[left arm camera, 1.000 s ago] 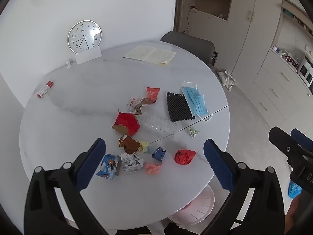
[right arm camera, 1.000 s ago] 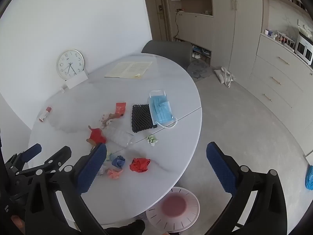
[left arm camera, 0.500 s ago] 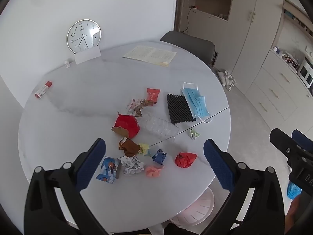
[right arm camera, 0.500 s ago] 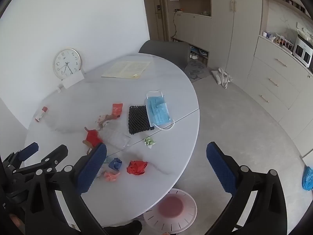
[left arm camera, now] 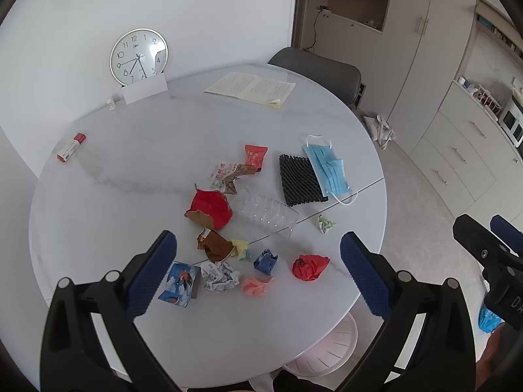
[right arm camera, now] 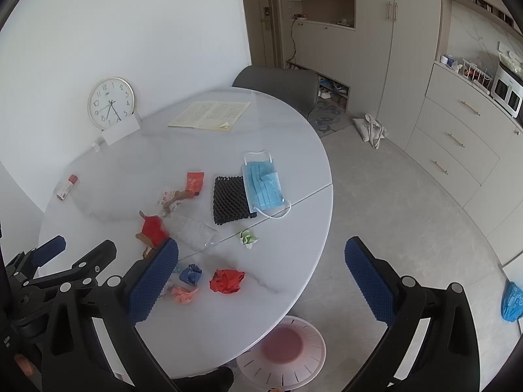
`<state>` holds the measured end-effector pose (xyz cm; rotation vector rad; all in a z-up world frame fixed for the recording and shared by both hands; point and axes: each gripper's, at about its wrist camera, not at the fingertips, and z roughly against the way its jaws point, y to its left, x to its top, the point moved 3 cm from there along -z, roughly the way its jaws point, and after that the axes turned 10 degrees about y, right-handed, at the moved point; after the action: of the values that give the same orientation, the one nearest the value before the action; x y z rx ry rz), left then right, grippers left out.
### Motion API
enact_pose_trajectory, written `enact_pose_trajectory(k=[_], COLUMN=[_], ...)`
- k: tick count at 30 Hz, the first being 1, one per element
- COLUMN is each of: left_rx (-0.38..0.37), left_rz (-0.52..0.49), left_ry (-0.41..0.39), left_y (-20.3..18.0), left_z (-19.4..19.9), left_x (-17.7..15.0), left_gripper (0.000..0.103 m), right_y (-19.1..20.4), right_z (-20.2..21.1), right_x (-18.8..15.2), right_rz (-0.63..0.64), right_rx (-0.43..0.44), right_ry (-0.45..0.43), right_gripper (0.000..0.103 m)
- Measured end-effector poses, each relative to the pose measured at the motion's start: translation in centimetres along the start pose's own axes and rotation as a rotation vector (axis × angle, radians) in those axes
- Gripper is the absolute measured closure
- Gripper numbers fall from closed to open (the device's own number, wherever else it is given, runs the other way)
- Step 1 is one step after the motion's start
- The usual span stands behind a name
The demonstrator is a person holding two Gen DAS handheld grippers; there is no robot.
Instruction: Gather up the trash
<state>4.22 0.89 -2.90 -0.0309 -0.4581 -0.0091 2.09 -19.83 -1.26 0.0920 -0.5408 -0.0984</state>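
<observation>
Trash lies scattered on a round white table (left arm camera: 124, 170): a red crumpled wrapper (left arm camera: 309, 267), a blue wad (left arm camera: 265, 261), a pink scrap (left arm camera: 256, 286), crumpled white paper (left arm camera: 219, 277), a red carton piece (left arm camera: 210, 209), a clear plastic tray (left arm camera: 265, 210), black mesh (left arm camera: 300, 179) and a blue face mask (left arm camera: 328, 168). My left gripper (left arm camera: 258, 272) is open and empty, high above the near pile. My right gripper (right arm camera: 261, 279) is open and empty, high over the table's near right edge, above the red wrapper (right arm camera: 227, 280). A pink bin (right arm camera: 282, 351) stands on the floor under the table edge.
A wall clock (left arm camera: 139, 56), a white card (left arm camera: 144, 90), an open booklet (left arm camera: 251, 88) and a red-capped tube (left arm camera: 71, 147) sit at the table's far side. A grey chair (left arm camera: 318, 75) stands behind. Cabinets (right arm camera: 457, 150) line the right wall.
Both grippers have drifted slightly up and back, so the table and trash sit a little lower and smaller in view. Nothing was grasped.
</observation>
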Motion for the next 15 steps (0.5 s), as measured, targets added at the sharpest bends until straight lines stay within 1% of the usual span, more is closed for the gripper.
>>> enact_pose_trajectory(k=[15], left_rx=[0.003], left_rz=[0.001], left_ry=[0.007], left_y=[-0.12], left_z=[-0.31], left_x=[0.33], left_gripper=[0.007], right_y=[-0.11], right_z=[-0.15], right_x=[-0.11], right_rz=[-0.007], right_rx=[0.0], right_ry=[0.003], right_gripper=[0.002])
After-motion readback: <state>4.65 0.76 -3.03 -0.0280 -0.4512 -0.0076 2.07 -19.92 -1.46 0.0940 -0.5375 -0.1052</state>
